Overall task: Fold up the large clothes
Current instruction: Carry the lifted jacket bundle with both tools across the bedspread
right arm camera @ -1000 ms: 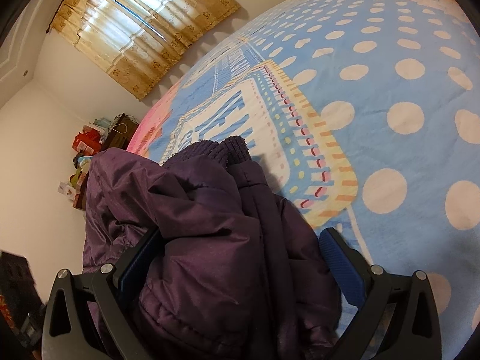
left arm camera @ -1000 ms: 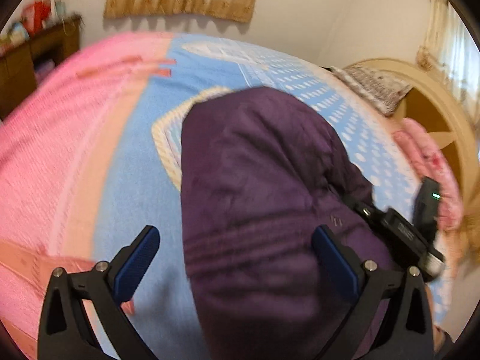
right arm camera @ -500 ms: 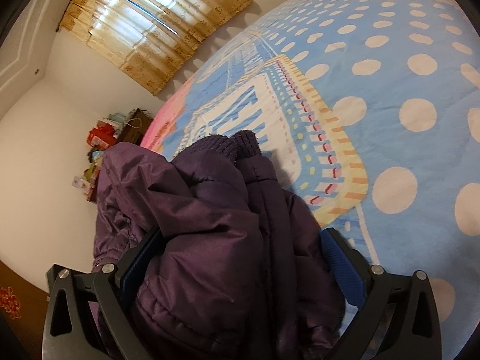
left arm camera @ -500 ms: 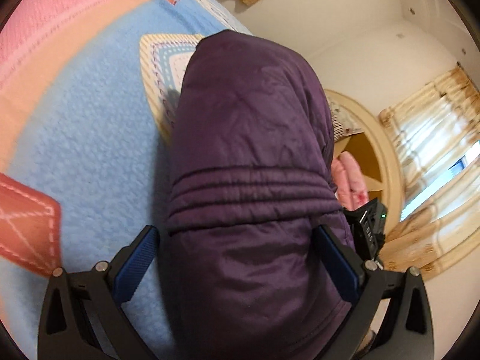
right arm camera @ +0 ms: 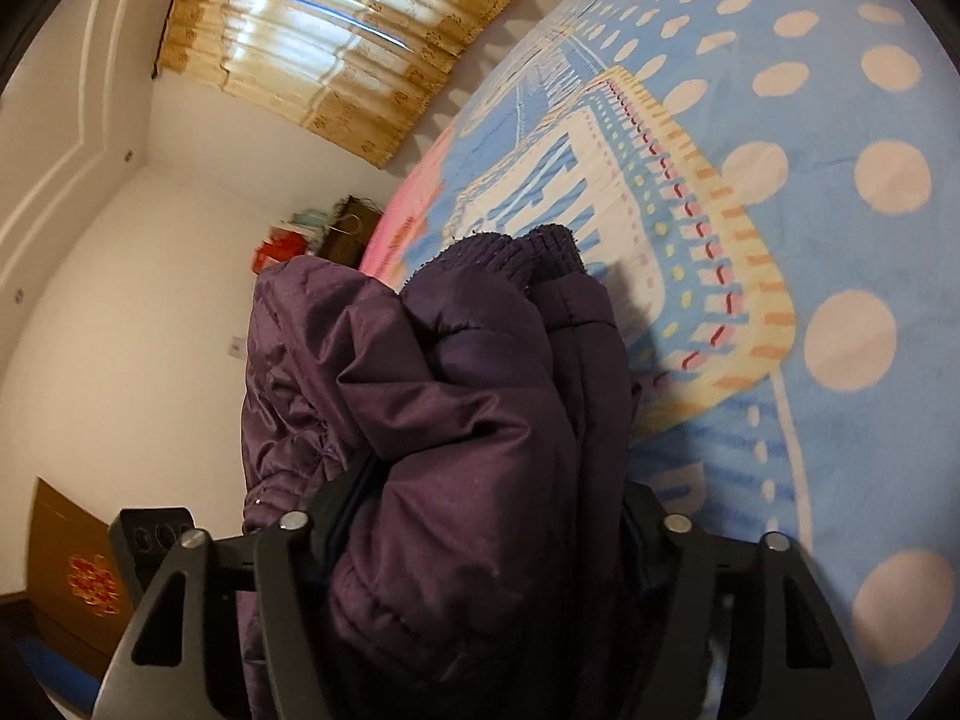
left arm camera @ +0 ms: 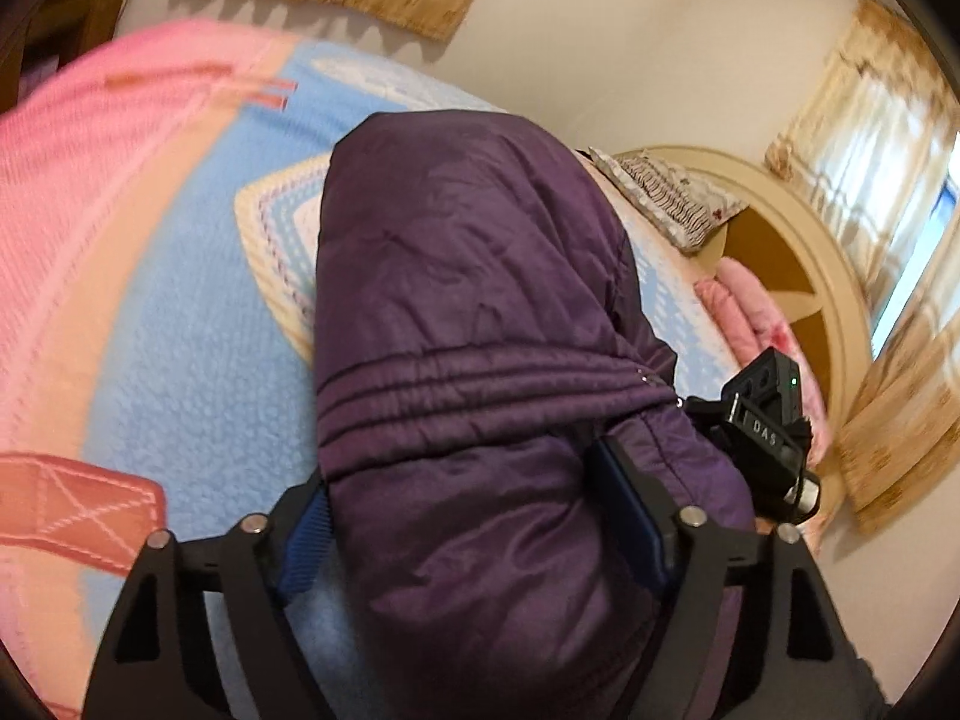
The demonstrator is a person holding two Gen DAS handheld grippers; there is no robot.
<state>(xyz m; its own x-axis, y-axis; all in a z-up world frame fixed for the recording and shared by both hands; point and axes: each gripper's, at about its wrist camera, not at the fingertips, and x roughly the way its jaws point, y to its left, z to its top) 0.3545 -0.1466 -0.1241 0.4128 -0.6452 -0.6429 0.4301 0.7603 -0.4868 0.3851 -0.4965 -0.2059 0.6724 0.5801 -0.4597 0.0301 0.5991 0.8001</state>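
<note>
A large dark purple padded jacket (left arm camera: 474, 312) lies bundled on the bed; it also fills the right wrist view (right arm camera: 456, 432), with its knitted collar (right arm camera: 516, 252) at the far end. My left gripper (left arm camera: 480, 516) is shut on the jacket's hem end, the blue pads pressed into the fabric. My right gripper (right arm camera: 492, 516) is shut on the other thick folded end of the jacket. The right gripper's body (left arm camera: 768, 420) shows at the jacket's right side in the left wrist view.
The bed has a blue, pink and polka-dot blanket (right arm camera: 810, 180), also seen in the left wrist view (left arm camera: 180, 330). A round wooden headboard (left arm camera: 828, 276), a patterned pillow (left arm camera: 672, 198) and pink bedding (left arm camera: 750, 312) lie beyond. Curtains (right arm camera: 336, 48) and a cluttered cabinet (right arm camera: 324, 234) stand by the walls.
Both grippers were open around the jacket and have now closed on it. Both views have shifted and tilted as the grippers moved.
</note>
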